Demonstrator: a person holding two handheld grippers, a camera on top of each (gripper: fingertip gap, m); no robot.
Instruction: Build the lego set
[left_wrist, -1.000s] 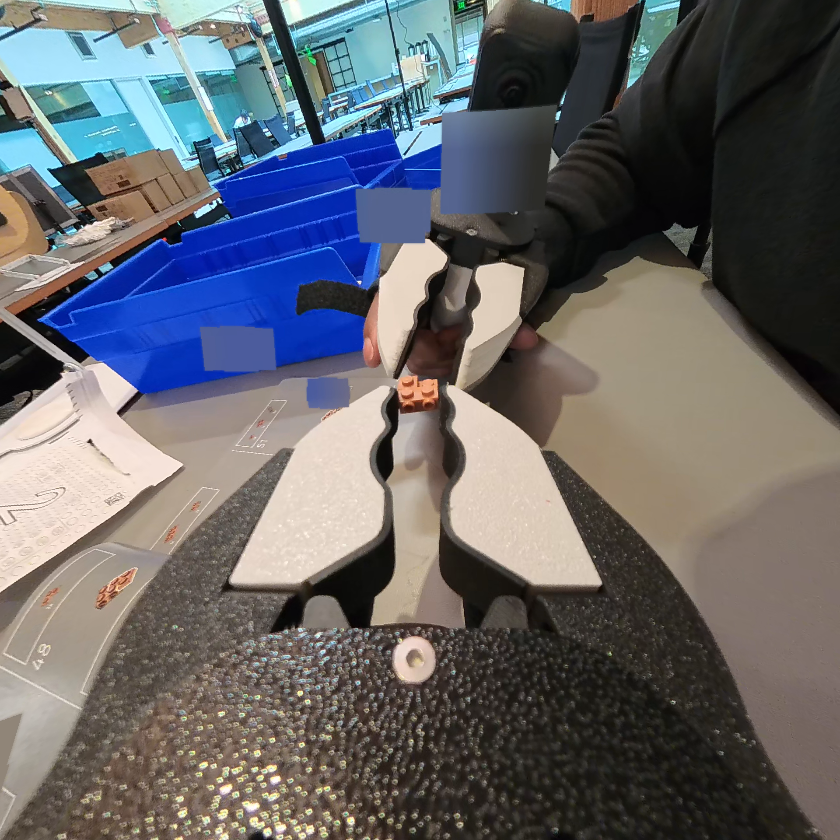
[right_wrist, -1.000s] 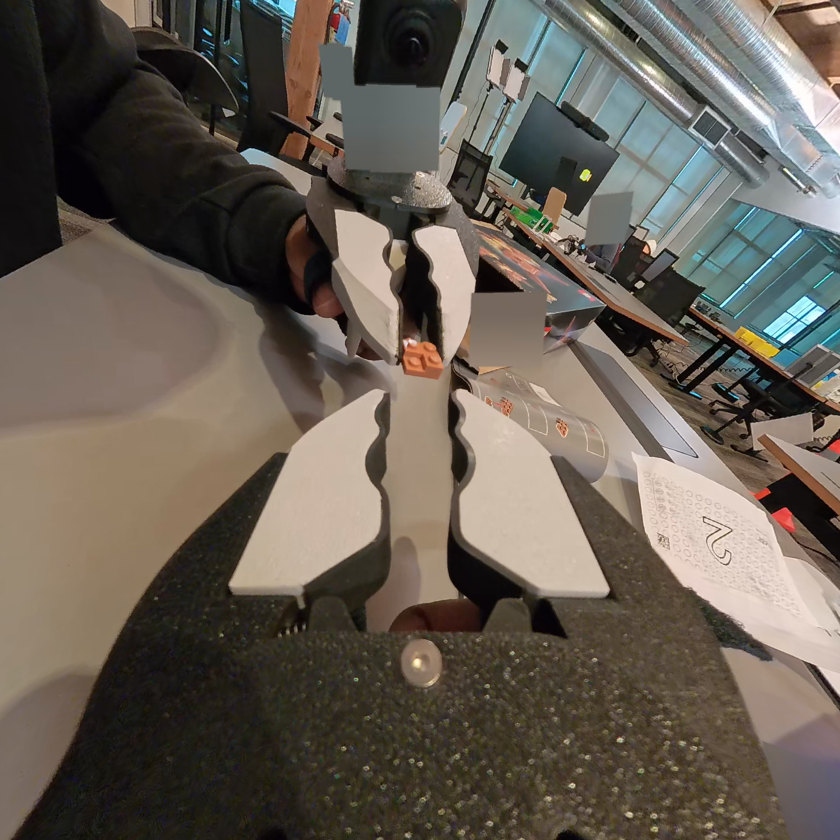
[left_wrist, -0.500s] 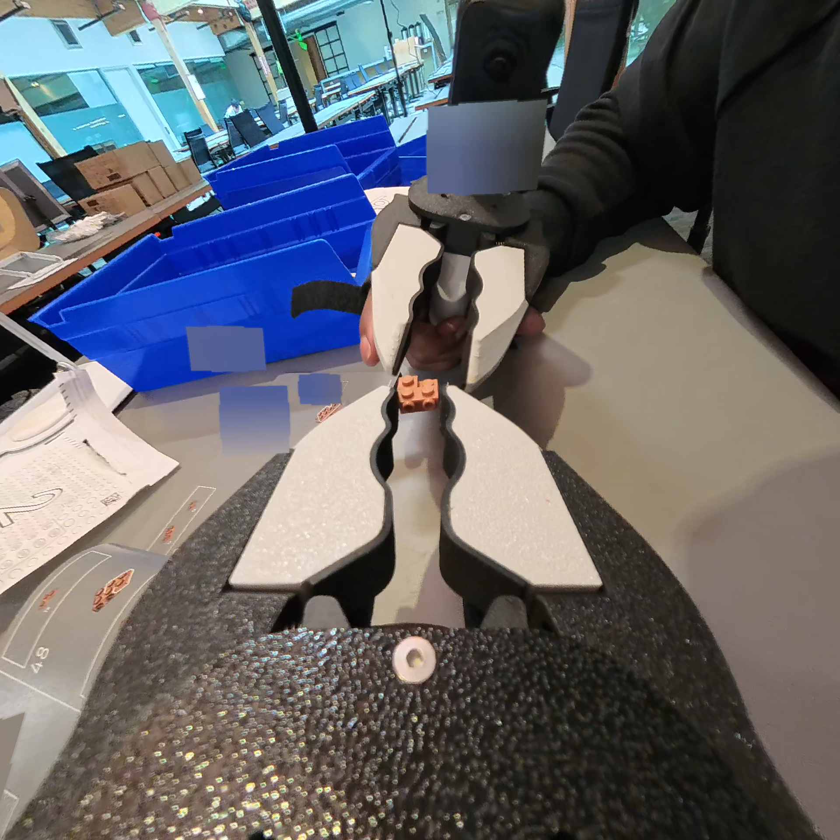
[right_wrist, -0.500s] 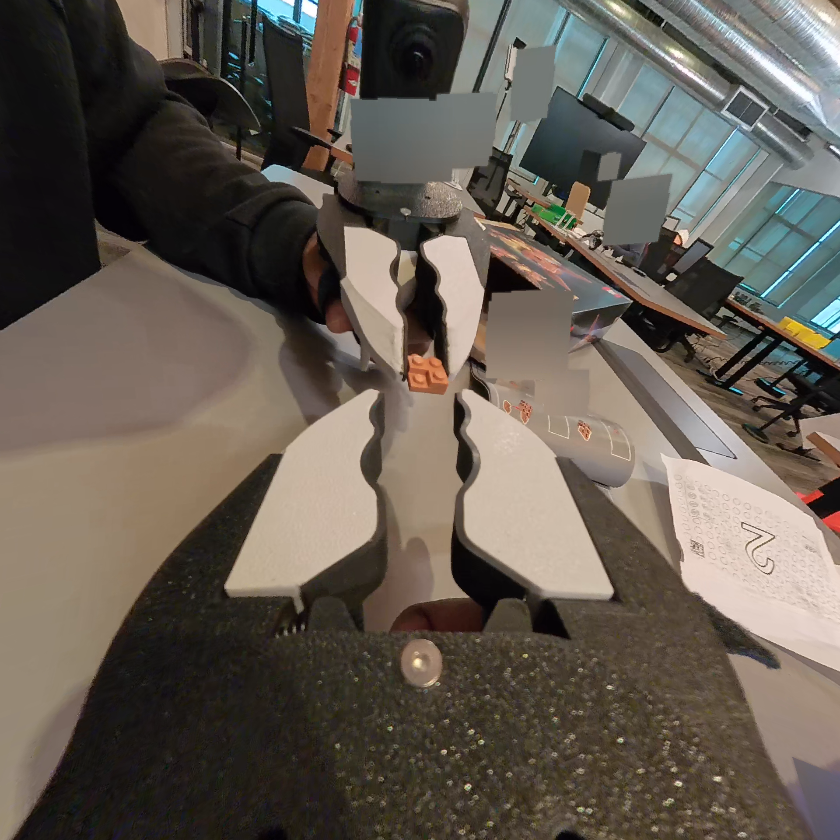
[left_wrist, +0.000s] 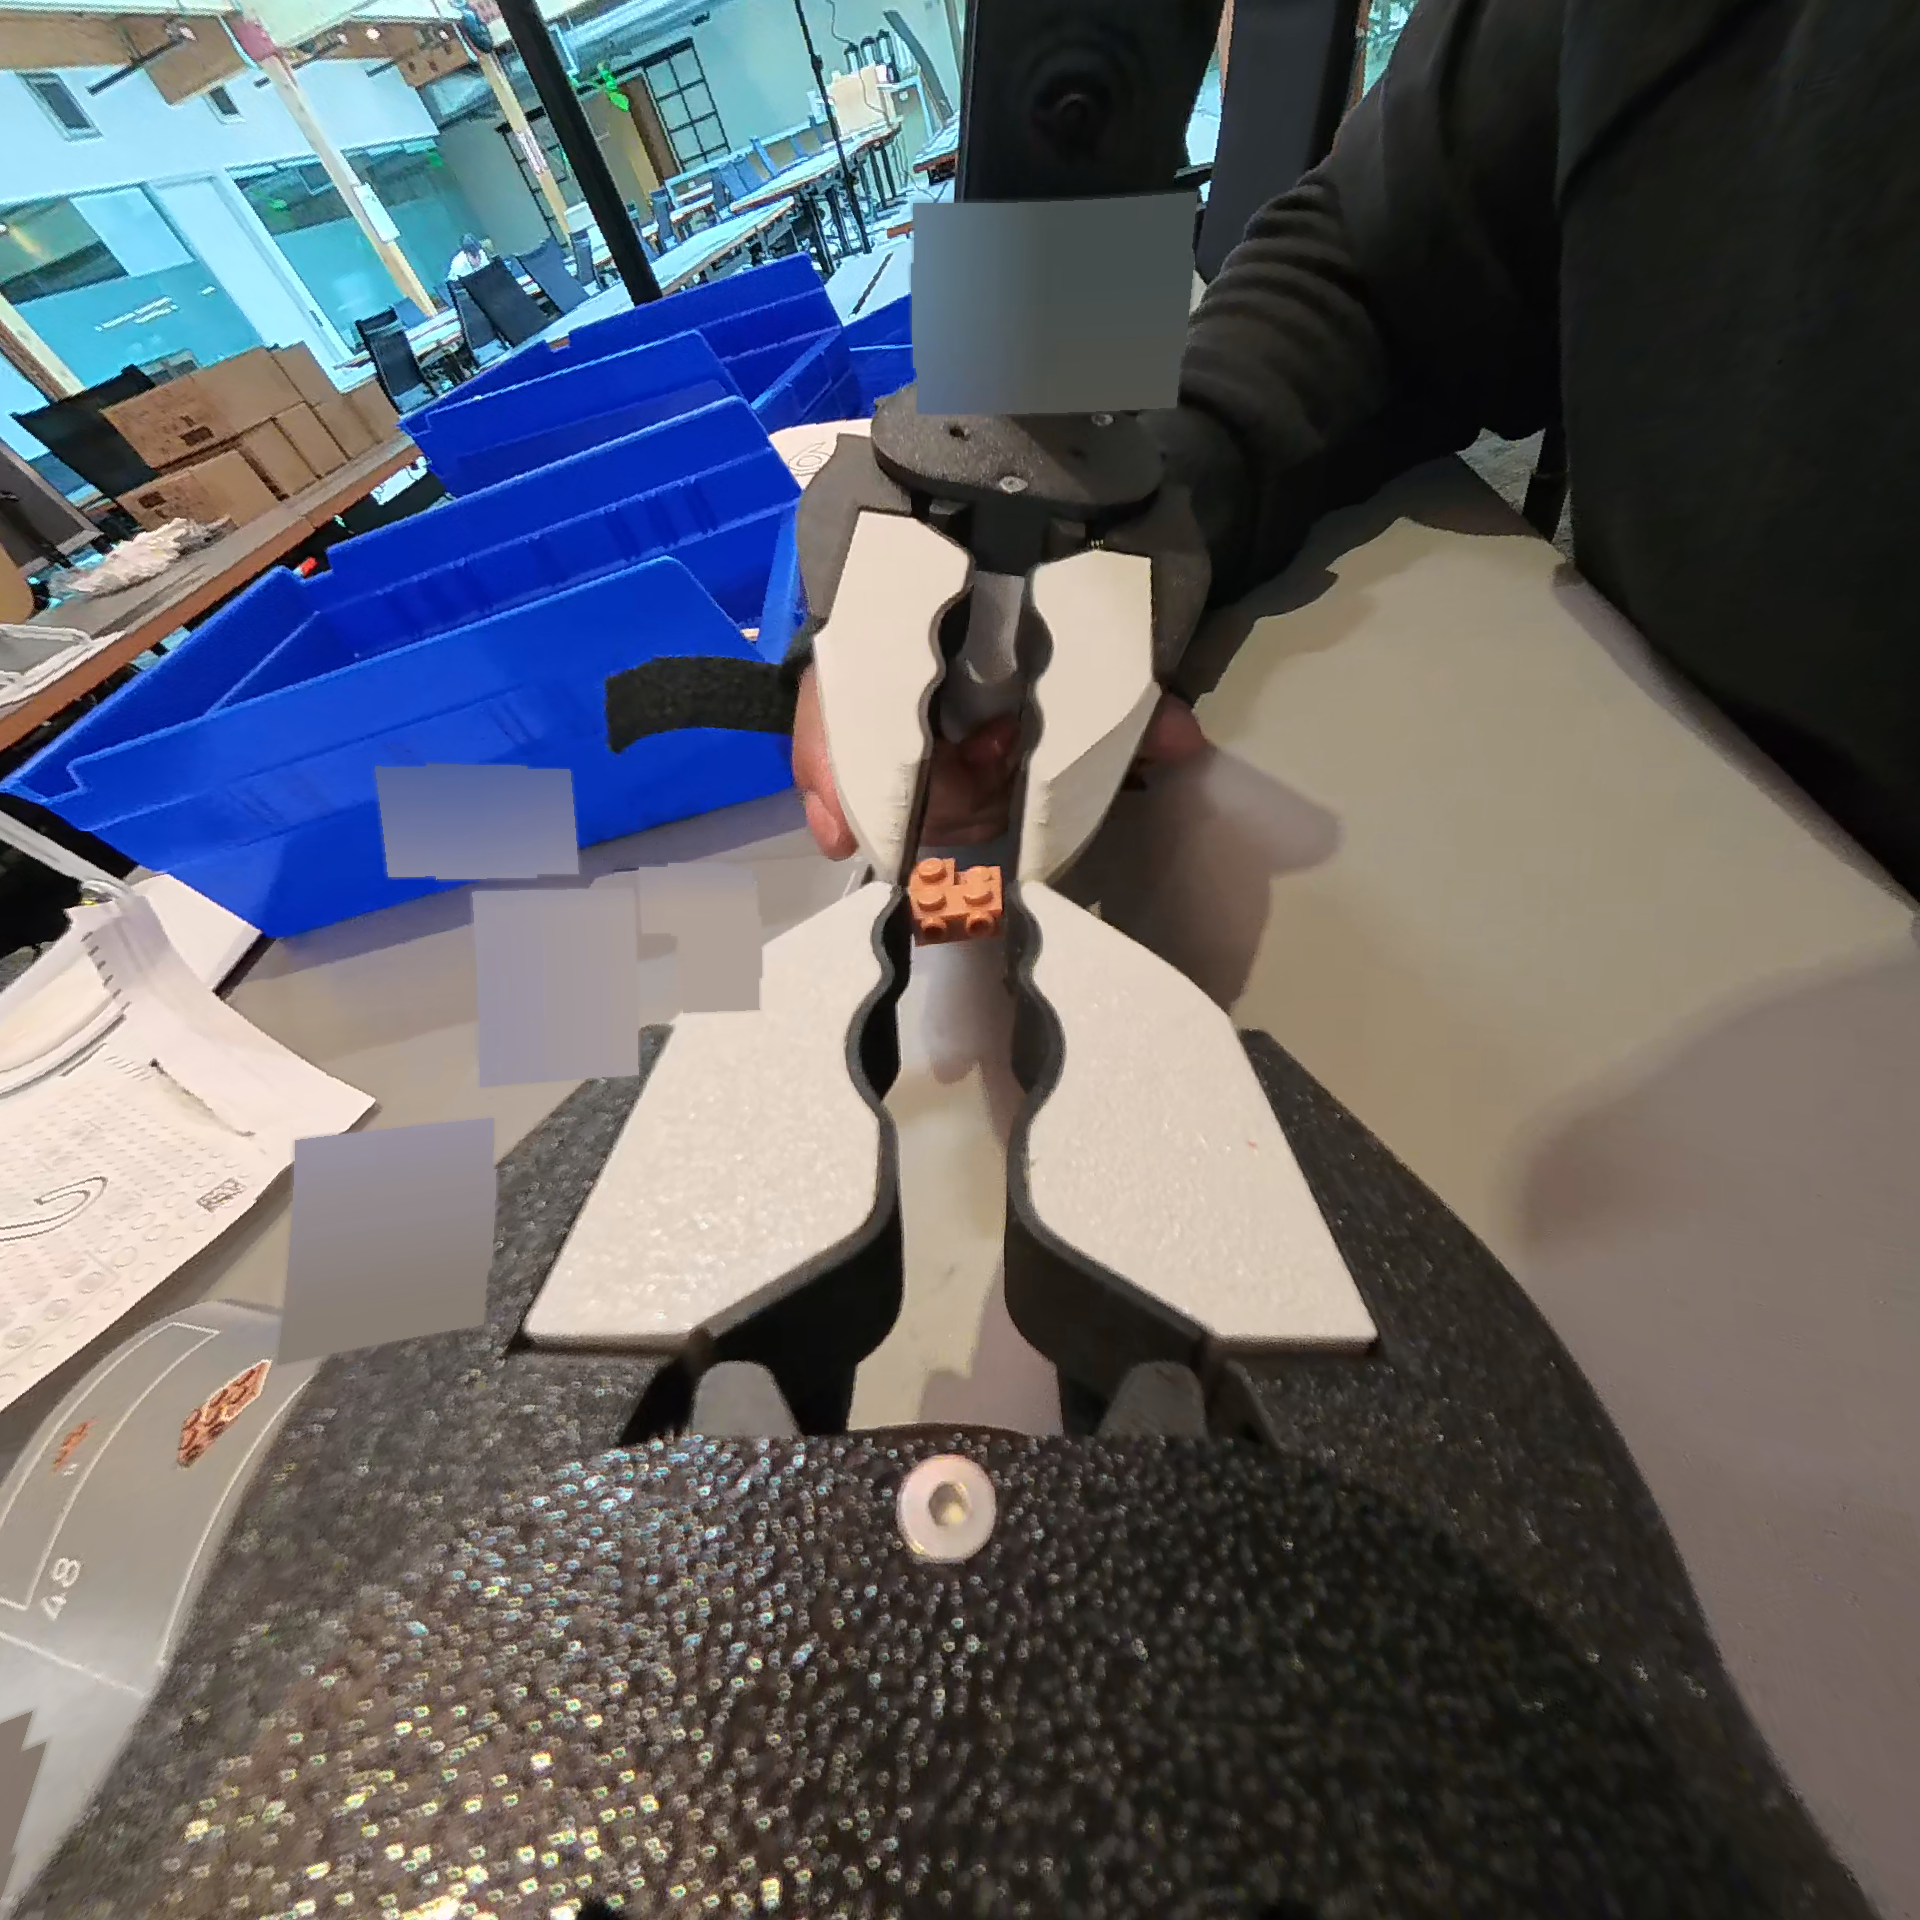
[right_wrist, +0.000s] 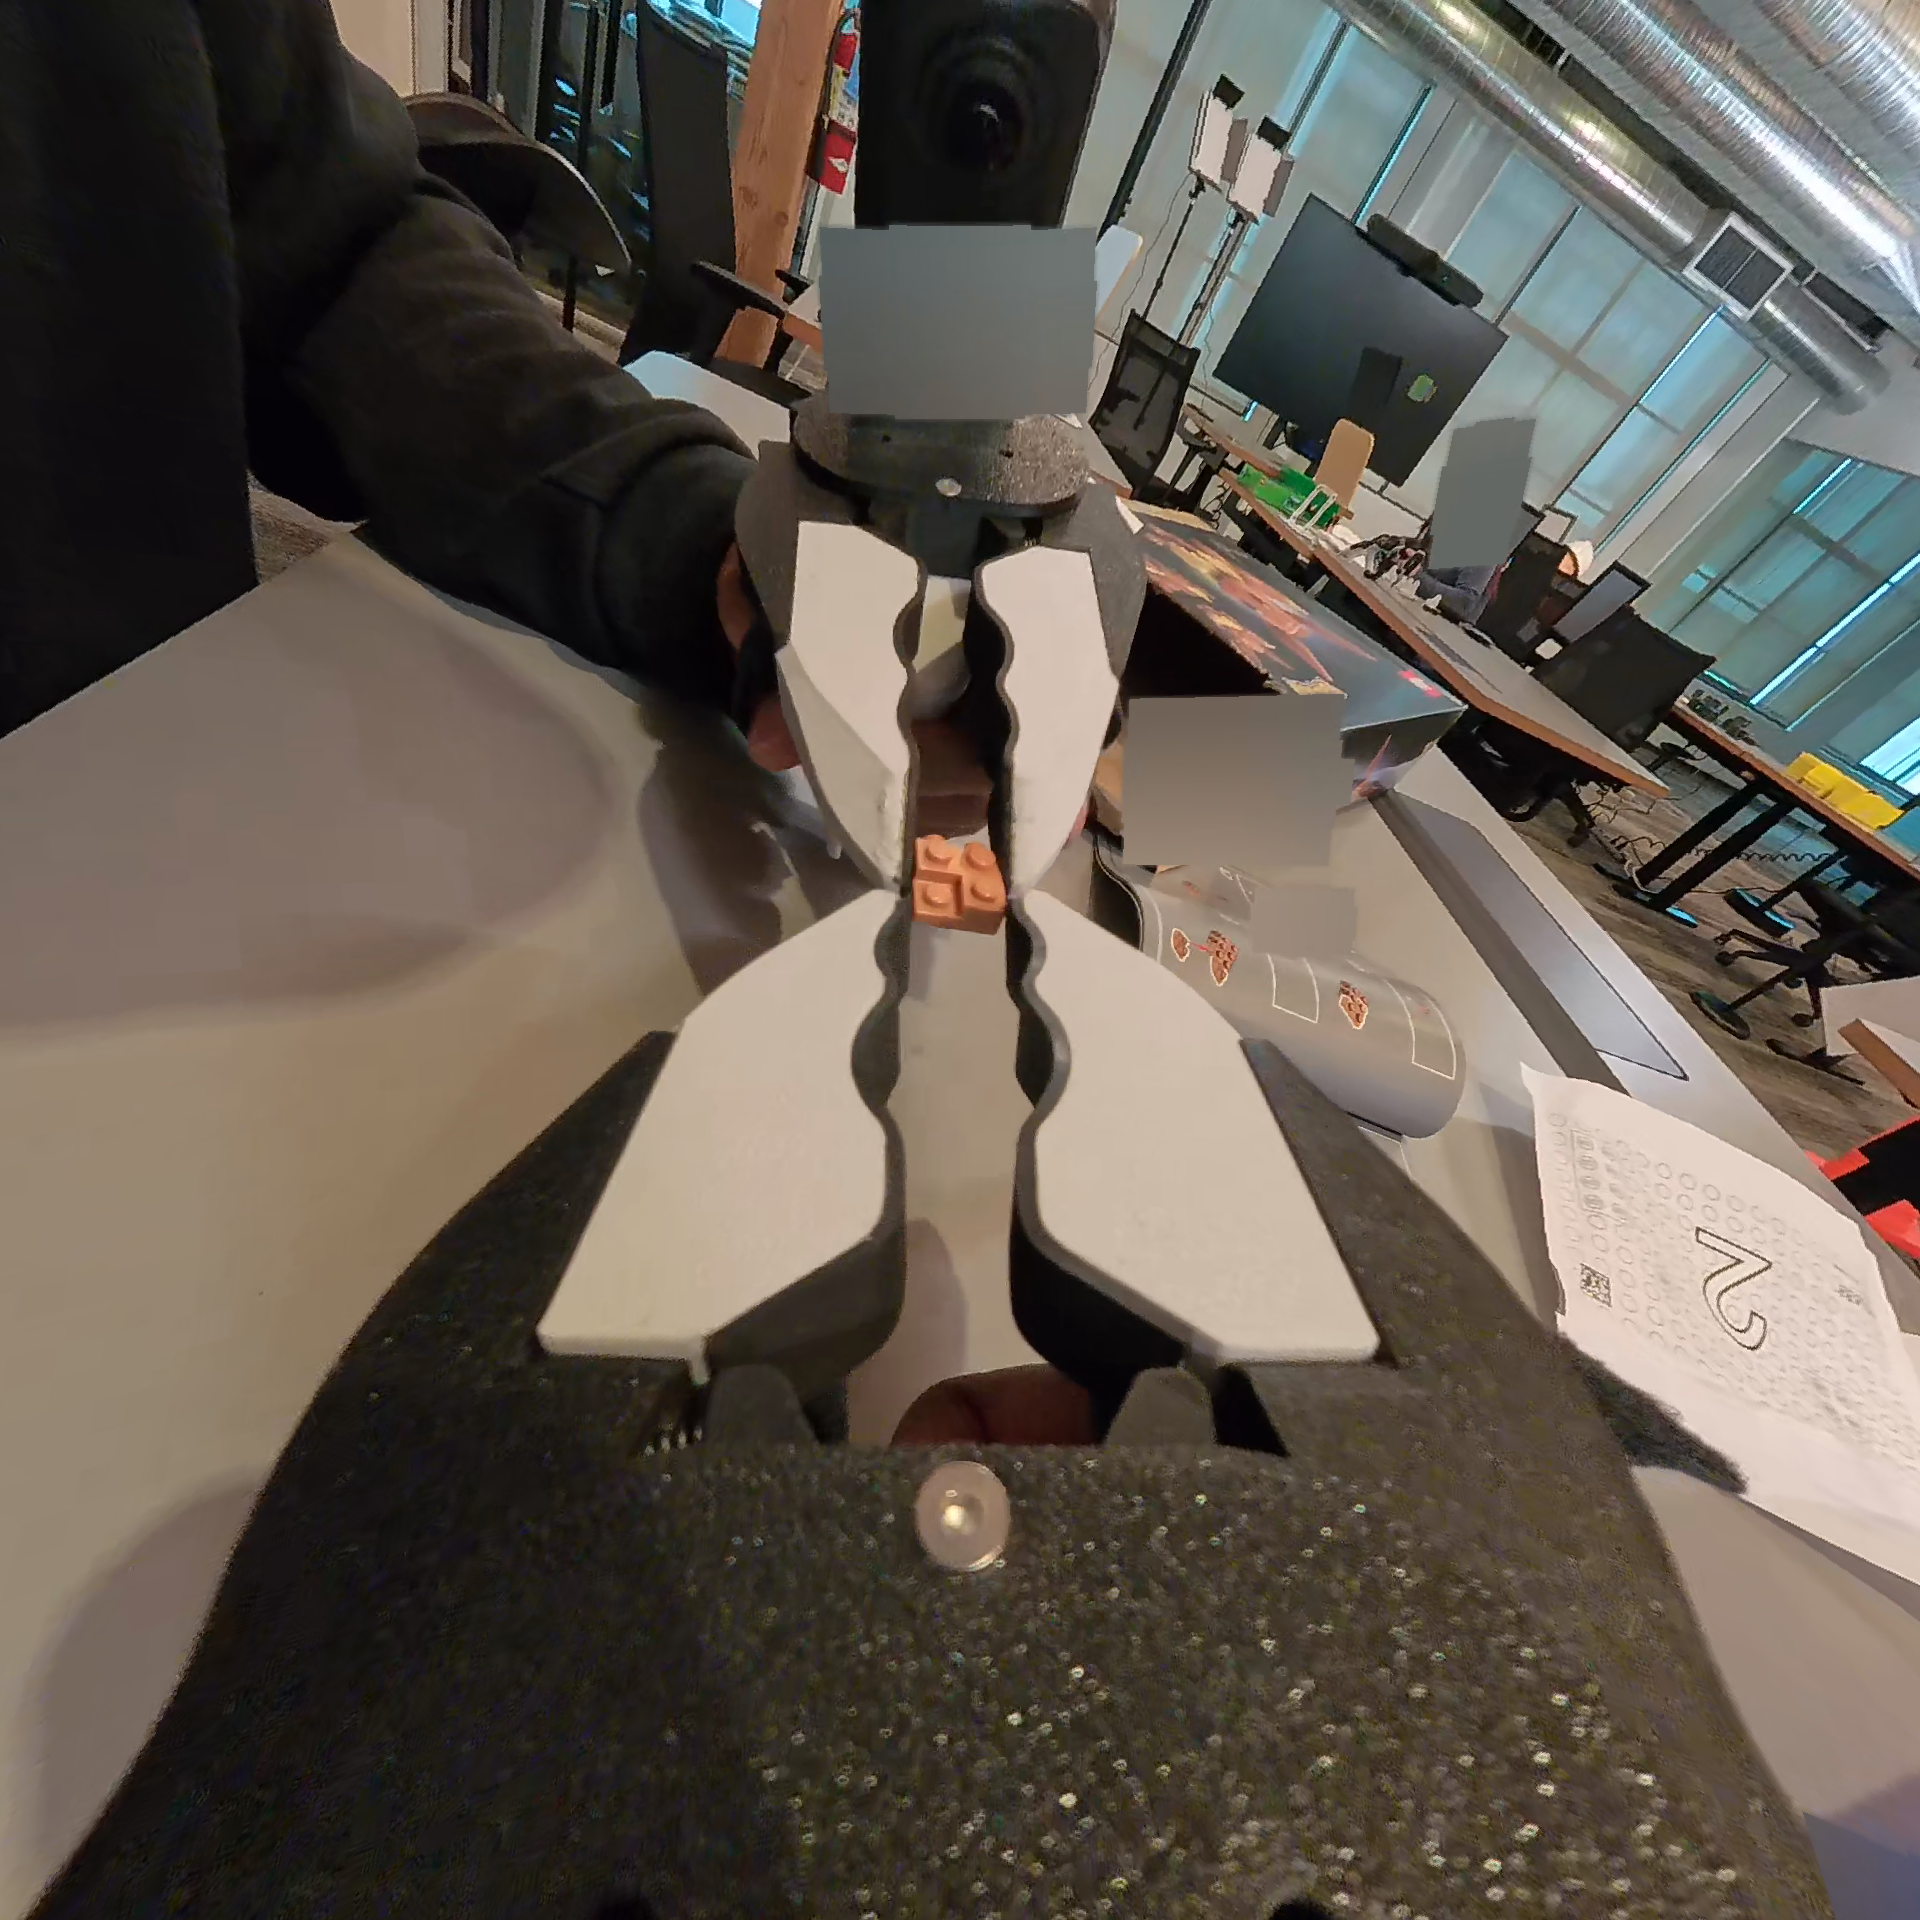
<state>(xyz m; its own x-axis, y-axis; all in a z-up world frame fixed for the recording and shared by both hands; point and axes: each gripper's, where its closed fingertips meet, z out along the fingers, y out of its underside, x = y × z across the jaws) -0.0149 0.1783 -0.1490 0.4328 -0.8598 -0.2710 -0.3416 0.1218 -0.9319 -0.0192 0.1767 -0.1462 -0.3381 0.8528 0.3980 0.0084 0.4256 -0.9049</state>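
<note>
1. A pale grey counter (left_wrist: 1558, 935) fills the lower right of the left wrist view.
2. Blue plastic bins (left_wrist: 436, 644) stand at centre left, with brown cardboard boxes (left_wrist: 208, 426) stacked behind them at the left edge.
3. Long rows of tables and dark chairs (left_wrist: 748, 197) recede toward the top centre, past a black post (left_wrist: 582, 156).
4. In the right wrist view, tall windows (right_wrist: 1683, 343) give bluish daylight at the upper right.
5. Silver ducts (right_wrist: 1662, 135) run along the ceiling.
6. A large dark screen (right_wrist: 1351, 332) stands before desks and office chairs (right_wrist: 1621, 707).
</note>
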